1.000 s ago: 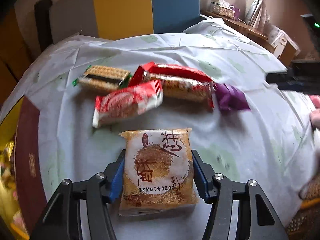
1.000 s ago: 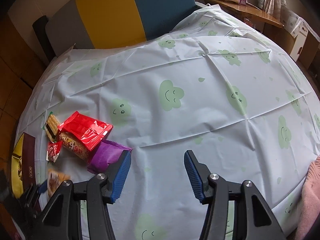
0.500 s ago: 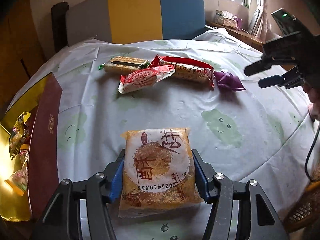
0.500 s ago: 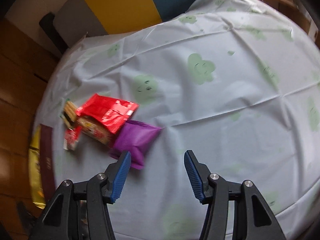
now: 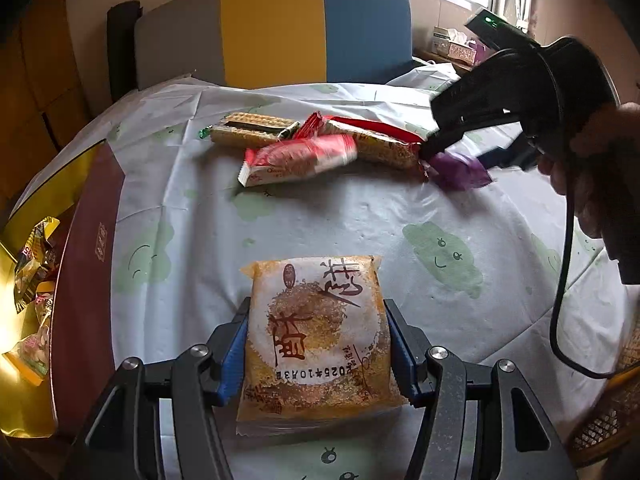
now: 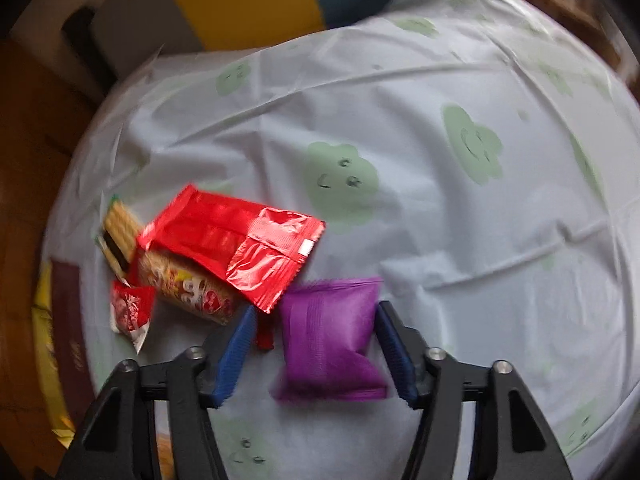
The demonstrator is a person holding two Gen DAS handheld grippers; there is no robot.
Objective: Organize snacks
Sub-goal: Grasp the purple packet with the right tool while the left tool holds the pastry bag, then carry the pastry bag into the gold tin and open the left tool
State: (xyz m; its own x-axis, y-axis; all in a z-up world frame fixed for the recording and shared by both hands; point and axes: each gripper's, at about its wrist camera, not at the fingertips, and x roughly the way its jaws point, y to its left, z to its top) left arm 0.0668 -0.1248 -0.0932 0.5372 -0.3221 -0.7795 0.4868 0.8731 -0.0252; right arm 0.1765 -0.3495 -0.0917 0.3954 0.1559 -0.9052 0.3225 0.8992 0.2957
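My left gripper (image 5: 317, 308) is shut on an orange cake packet (image 5: 316, 344), held just above the cloth near the table's front. Farther back lies a heap of snacks: a wafer pack (image 5: 252, 132), a red-and-white packet (image 5: 300, 158), a long biscuit pack (image 6: 188, 288) and a red wrapper (image 6: 240, 240). At the heap's right end sits a purple packet (image 6: 328, 340). My right gripper (image 6: 315, 310) straddles it with its jaws closing. The right pad is at the packet's edge, and a gap remains at the left pad.
A maroon box lid (image 5: 88, 280) and a yellow box (image 5: 12, 360) holding several snacks sit at the table's left edge. A person's hand (image 5: 592, 160) holds the right gripper, and its cable (image 5: 560, 300) hangs down. A wicker basket (image 5: 608, 420) is at the lower right. A chair (image 5: 272, 32) stands behind the table.
The right gripper has come down and left onto the purple packet, now between narrower jaws. The left gripper drew back from the heap with the cake packet, then held still.
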